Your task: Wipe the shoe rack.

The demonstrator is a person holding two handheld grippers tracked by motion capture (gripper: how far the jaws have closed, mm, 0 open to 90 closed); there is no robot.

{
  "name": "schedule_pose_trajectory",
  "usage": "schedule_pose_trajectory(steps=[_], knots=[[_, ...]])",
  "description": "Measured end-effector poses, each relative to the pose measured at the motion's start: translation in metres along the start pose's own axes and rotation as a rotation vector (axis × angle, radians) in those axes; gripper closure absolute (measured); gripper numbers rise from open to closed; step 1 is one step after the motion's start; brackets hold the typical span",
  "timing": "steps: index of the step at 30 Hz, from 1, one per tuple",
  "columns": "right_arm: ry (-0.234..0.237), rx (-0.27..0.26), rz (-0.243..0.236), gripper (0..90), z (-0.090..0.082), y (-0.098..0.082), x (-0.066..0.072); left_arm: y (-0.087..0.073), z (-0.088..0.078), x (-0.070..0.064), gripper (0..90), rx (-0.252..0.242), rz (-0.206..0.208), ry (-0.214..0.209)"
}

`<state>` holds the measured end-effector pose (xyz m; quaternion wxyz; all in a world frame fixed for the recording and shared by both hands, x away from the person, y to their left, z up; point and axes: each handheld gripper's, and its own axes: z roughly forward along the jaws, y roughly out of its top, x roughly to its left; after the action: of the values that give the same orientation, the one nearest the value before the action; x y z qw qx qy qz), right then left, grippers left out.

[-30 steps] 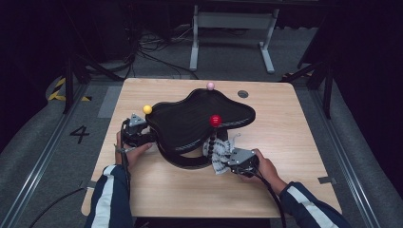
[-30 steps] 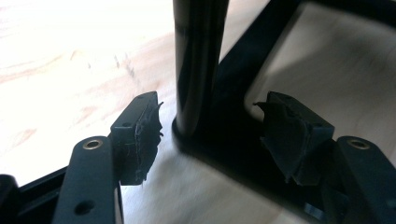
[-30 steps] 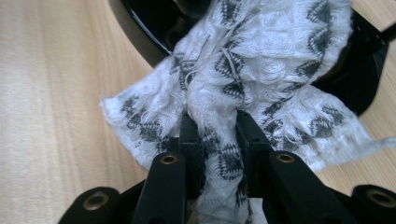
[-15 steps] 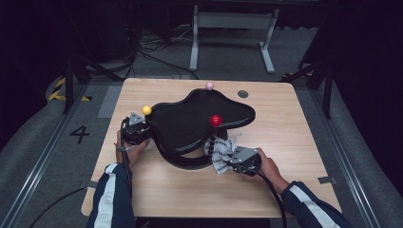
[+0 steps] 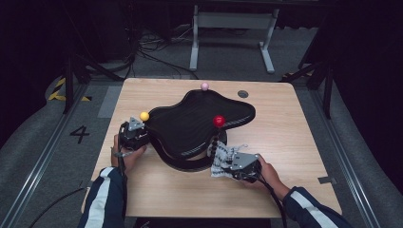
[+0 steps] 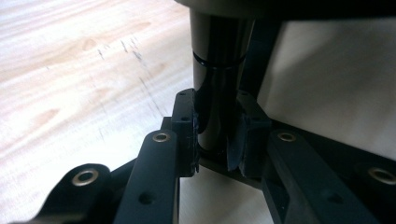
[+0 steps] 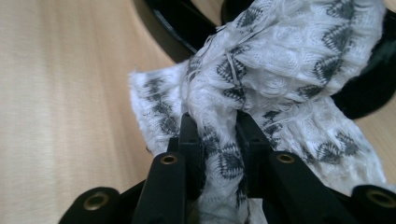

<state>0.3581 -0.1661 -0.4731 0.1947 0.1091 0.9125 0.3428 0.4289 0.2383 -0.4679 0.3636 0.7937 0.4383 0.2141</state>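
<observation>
A black wavy-edged stand top (image 5: 190,128) sits mid-table, with a yellow ball (image 5: 144,116), a pink ball (image 5: 205,86) and a red ball (image 5: 218,120) at its rim. My left gripper (image 5: 141,131) is under the yellow ball. In the left gripper view my left gripper (image 6: 217,135) is shut on a glossy black post (image 6: 217,70) of the stand. My right gripper (image 5: 228,164) is at the stand's near side. It is shut on a white cloth with a black pattern (image 7: 280,60), and the bunched cloth (image 5: 219,156) rests against the stand's base ring (image 5: 185,164).
The wooden table (image 5: 294,142) has bare surface to the right and along the near edge. A small dark round insert (image 5: 243,94) sits near the far edge. Beyond the table are cables on the floor and a white frame (image 5: 233,21).
</observation>
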Motion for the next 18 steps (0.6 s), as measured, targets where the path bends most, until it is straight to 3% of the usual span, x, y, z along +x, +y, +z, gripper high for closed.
schedule_pose_trajectory(steps=[14, 17, 18], knots=[[-0.101, 0.022, 0.055, 75.4, 0.002, -0.012, -0.024, -0.021, -0.02, -0.027, 72.9, 0.001, 0.07, -0.08], [-0.099, 0.013, 0.067, 75.5, 0.0, -0.017, -0.029, -0.024, -0.022, -0.031, 72.3, 0.002, 0.088, -0.082], [-0.091, 0.007, 0.073, 75.5, -0.001, -0.018, -0.03, -0.026, -0.023, -0.031, 72.4, -0.002, 0.071, -0.09]])
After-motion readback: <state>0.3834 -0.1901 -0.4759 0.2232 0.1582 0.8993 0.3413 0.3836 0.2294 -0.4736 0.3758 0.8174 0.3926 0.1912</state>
